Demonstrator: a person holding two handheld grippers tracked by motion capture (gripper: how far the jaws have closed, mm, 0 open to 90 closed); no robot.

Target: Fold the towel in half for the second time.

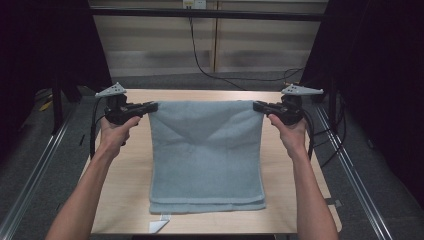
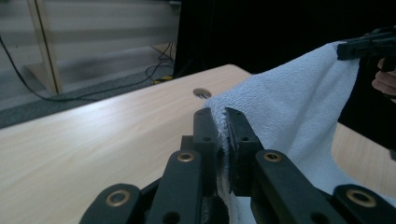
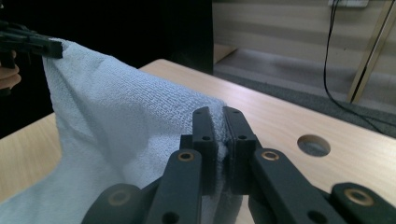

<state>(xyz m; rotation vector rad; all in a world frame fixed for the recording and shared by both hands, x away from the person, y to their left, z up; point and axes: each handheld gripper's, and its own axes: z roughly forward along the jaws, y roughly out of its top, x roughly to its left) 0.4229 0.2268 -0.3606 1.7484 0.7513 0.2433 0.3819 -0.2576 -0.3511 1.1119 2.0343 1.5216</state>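
A: What's going on at the table [image 1: 125, 180]?

B: L gripper [image 1: 151, 106] is clamping the far-left corner of the grey towel [image 1: 206, 150]; R gripper [image 1: 258, 106] is pinching the far-right corner, jaws tight on cloth both sides.

A: And the towel itself?

B: Far edge is hanging taut L to R between them, raised; near edge is lying folded on the wood toward the person. Both hands are sitting level, equally close, so any fold is probably heading toward the person.
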